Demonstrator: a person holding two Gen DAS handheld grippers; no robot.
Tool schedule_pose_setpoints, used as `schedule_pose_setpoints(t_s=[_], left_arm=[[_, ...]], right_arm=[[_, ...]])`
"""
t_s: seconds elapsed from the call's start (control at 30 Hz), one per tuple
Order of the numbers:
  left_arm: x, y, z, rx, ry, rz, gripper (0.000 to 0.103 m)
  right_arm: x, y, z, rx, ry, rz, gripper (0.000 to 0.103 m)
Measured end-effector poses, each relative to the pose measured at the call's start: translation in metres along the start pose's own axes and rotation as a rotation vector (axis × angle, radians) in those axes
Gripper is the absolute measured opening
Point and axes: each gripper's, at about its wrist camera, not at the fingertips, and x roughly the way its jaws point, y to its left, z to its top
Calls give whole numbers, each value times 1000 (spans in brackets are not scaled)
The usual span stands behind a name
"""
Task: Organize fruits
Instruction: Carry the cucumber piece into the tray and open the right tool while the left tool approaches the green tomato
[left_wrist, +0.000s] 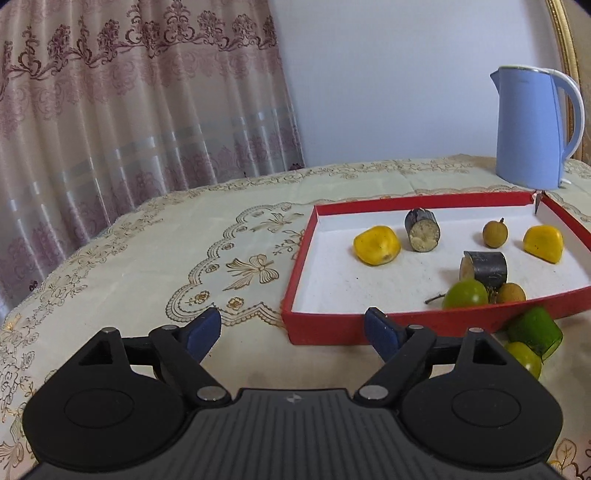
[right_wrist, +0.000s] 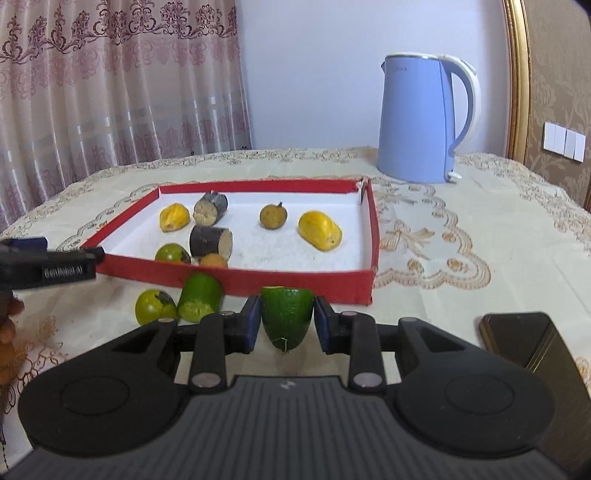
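Tablecloth — green cucumber chunk, cut top, betw right gripper jaws.

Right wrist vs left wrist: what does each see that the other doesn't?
Right wrist only: the green fruit piece between the right gripper pads, a dark phone, wall switches, and the left gripper from the side.
Left wrist only: the left gripper's open fingers, empty.
Both: red tray, blue kettle, two green fruits outside the tray.

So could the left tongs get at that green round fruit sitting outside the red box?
Probably yes. The left tongs are open and empty, and the green round fruit lies on the cloth outside the red box, nothing over it.
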Motion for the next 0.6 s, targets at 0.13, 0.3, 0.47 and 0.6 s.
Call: schedule_pose_setpoints(t_s=[0.13,0.3,0.47,0.6], left_arm=[[-1,-2,-1,7,-9,9,86],[0,-1,-2,1,-10,9,86],[-1,-2,-3,2,-19,13,87],[-1,-1,-4,9,-25,17,87]], right_arm=[[-1,2,6,-8,-14,2,29],[0,6,13,-19,-28,5,29],[1,6,22,-25,-43,5,29],[3,5,27,-22,-47,7,29]])
